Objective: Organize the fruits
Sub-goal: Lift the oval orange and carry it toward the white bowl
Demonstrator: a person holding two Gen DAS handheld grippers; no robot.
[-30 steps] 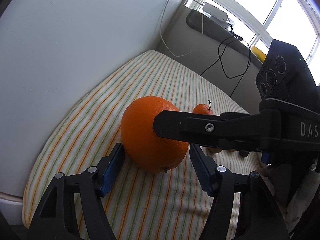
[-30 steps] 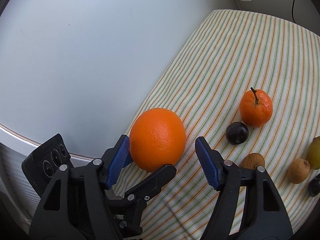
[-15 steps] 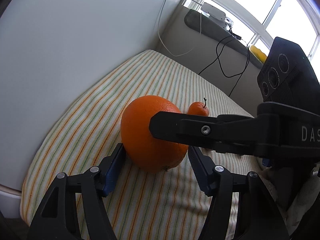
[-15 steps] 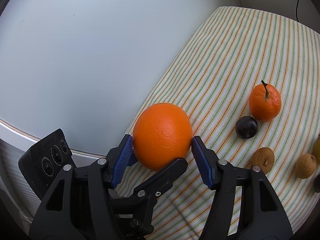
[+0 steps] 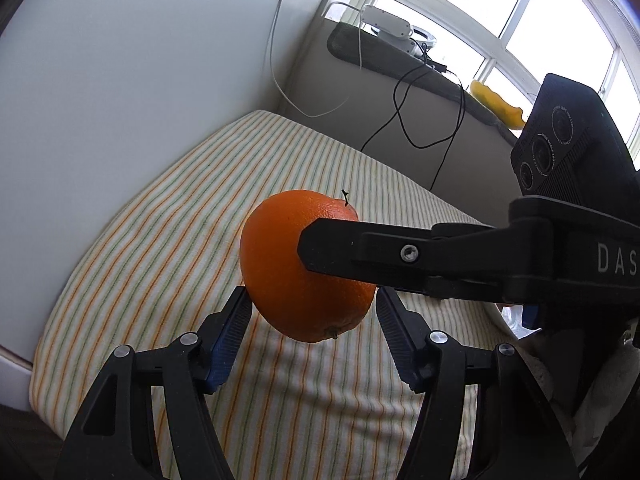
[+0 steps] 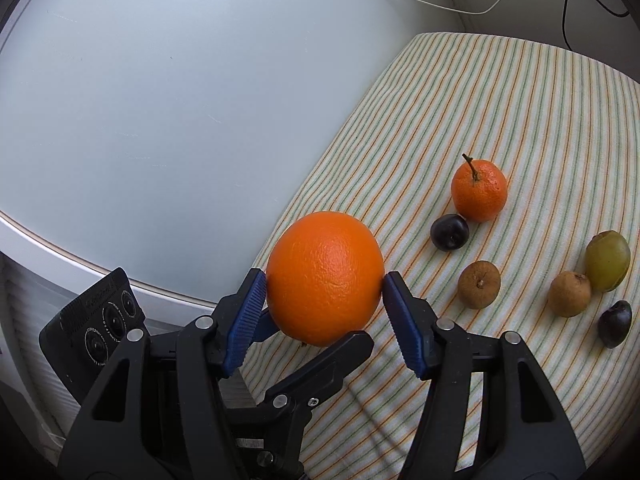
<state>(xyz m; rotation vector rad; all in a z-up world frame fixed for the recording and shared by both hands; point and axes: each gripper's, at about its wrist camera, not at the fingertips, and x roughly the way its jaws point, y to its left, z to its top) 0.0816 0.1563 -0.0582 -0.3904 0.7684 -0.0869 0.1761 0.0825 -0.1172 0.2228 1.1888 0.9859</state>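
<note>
A large orange [image 6: 325, 278] is held off the striped cloth [image 6: 500, 112] by my right gripper [image 6: 323, 308], whose blue pads press both its sides. In the left wrist view the same orange [image 5: 280, 268] hangs between the fingers of my left gripper [image 5: 312, 316]. The left pads stand just beside it with small gaps, so the left gripper is open. The right gripper's finger [image 5: 360, 252] crosses in front of the orange there. On the cloth lie a small stemmed tangerine [image 6: 479, 190], two dark plums [image 6: 449, 232], two brown fruits [image 6: 479, 284] and a green fruit [image 6: 607, 260].
A white round table [image 6: 160, 100] lies to the left of the cloth. Behind the cloth is a grey wall with hanging cables [image 5: 420, 128] and a window ledge [image 5: 400, 56] with a white device and a yellow object [image 5: 496, 104].
The right gripper closed on the orange and lifted it off the cloth. The left gripper stayed around the orange, narrowing slightly.
</note>
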